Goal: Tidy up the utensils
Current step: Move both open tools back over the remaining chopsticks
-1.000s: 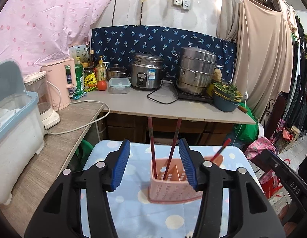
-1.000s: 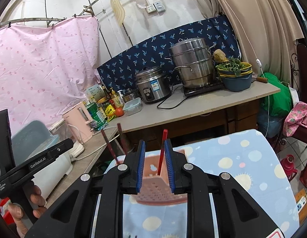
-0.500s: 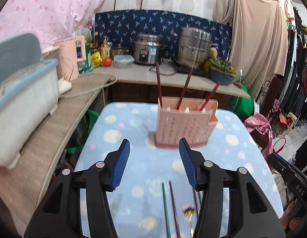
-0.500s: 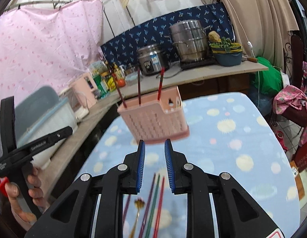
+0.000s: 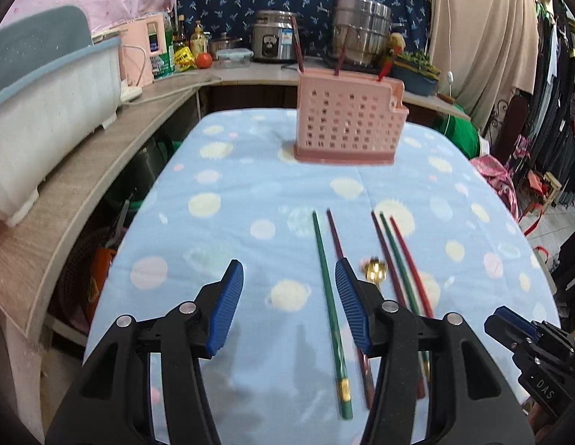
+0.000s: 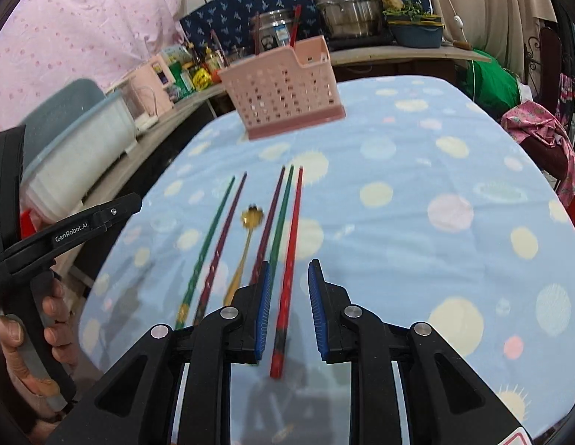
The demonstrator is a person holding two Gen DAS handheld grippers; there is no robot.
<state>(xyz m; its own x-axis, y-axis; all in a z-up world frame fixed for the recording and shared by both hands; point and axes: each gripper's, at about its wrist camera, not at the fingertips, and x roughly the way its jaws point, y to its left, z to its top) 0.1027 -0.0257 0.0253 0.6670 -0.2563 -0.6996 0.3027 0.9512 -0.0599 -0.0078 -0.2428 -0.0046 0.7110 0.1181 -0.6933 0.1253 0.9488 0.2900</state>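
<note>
Both my tongs hang released over the loose chopsticks: my left gripper (image 5: 289, 306) wide, my right gripper (image 6: 287, 306) narrow, astride the red chopstick (image 6: 289, 270), seemingly untouched. The pink holder (image 5: 347, 120) stands beyond.

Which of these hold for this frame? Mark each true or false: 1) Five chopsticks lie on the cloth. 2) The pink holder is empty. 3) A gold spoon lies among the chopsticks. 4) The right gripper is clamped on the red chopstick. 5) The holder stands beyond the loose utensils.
1) True: five chopsticks lie on the blue cloth.
2) False: the pink holder already has chopsticks standing in it.
3) True: the gold spoon lies between them.
4) False: the right gripper is open above the red chopstick, pads apart.
5) True.
</note>
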